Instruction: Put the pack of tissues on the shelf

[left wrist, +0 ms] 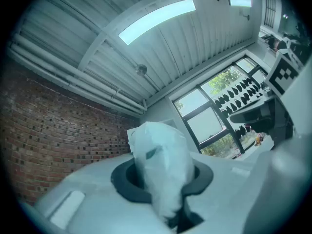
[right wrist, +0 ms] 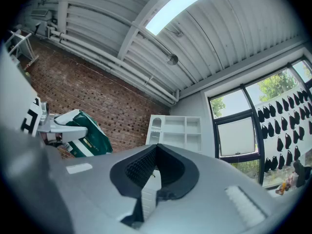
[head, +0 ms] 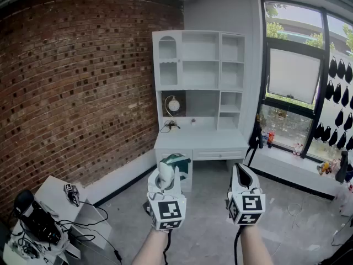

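Note:
The pack of tissues (head: pixel 175 165) is green and white, and my left gripper (head: pixel 165 176) is shut on it, holding it up in front of me. In the left gripper view the pack's white plastic end (left wrist: pixel 160 165) fills the gap between the jaws. My right gripper (head: pixel 241 174) is beside it on the right, shut and empty, and its closed jaws show in its own view (right wrist: pixel 155 152). The white shelf unit (head: pixel 199 65) stands ahead against the back wall, over a white desk (head: pixel 201 143). From the right gripper view I see the shelf (right wrist: pixel 178 133) and the held pack (right wrist: pixel 87 134) at left.
A brick wall (head: pixel 77 81) runs along the left. A grey table (head: pixel 52 200) with cables and devices sits at lower left. A large window (head: pixel 295 76) with a sill of small items is at right. A round lamp (head: pixel 173 105) stands on the desk.

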Demonstrator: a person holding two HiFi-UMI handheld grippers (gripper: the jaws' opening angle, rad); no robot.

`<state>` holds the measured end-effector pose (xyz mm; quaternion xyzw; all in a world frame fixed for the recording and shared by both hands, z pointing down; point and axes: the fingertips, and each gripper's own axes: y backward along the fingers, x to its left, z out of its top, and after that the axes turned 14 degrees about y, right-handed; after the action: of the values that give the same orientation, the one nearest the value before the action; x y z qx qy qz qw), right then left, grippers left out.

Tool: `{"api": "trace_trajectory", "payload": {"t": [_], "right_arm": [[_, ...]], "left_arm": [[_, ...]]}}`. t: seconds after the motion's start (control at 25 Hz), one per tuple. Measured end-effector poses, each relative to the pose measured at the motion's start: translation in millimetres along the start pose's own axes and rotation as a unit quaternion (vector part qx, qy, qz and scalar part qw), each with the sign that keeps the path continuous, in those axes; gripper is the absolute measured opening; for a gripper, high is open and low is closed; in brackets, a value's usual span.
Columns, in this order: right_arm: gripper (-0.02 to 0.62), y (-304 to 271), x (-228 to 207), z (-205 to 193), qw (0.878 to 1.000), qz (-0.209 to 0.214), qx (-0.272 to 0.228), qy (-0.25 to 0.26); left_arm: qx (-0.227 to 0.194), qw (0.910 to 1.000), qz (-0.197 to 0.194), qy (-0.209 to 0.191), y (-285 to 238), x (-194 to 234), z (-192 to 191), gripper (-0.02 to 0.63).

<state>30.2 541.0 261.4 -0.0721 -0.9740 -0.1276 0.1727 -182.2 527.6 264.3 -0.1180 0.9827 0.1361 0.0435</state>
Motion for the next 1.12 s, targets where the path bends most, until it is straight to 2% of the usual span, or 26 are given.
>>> {"api": "trace_trajectory", "payload": {"t": [0.68,0.84,1.0,1.04,1.12], "right_arm": [[-0.003,1.1,-18.2,-18.2,1.000,0.004,0.005,-0.009],[-0.003,1.3,-29.4,-27.9,1.000,0.011,0.003,-0.029],[-0.003,3.5,-47.5,-28.9,0.996,0.022,-0.025,-0.079],[0.057,3.7,-51.8,-27.5,0.995,0.029,-0.033,-0.091],[0.256,2.8,-58.0,-24.7,0.992,0.045,-0.046,-0.106]], "left_arm": [[0.011,0.9999,0.001,0.009,-11.4,-22.3,-13.2,0.107],[0.010,0.9999,0.003,-0.004,-15.1,-33.6,-6.5,0.107],[0.009,0.9999,0.008,-0.002,-20.5,-46.5,-5.4,0.107],[0.009,0.9999,0.009,-0.001,-21.8,-49.6,-4.6,0.107],[0.008,0.9999,0.011,0.003,-24.1,-54.3,-3.7,0.107]]}}
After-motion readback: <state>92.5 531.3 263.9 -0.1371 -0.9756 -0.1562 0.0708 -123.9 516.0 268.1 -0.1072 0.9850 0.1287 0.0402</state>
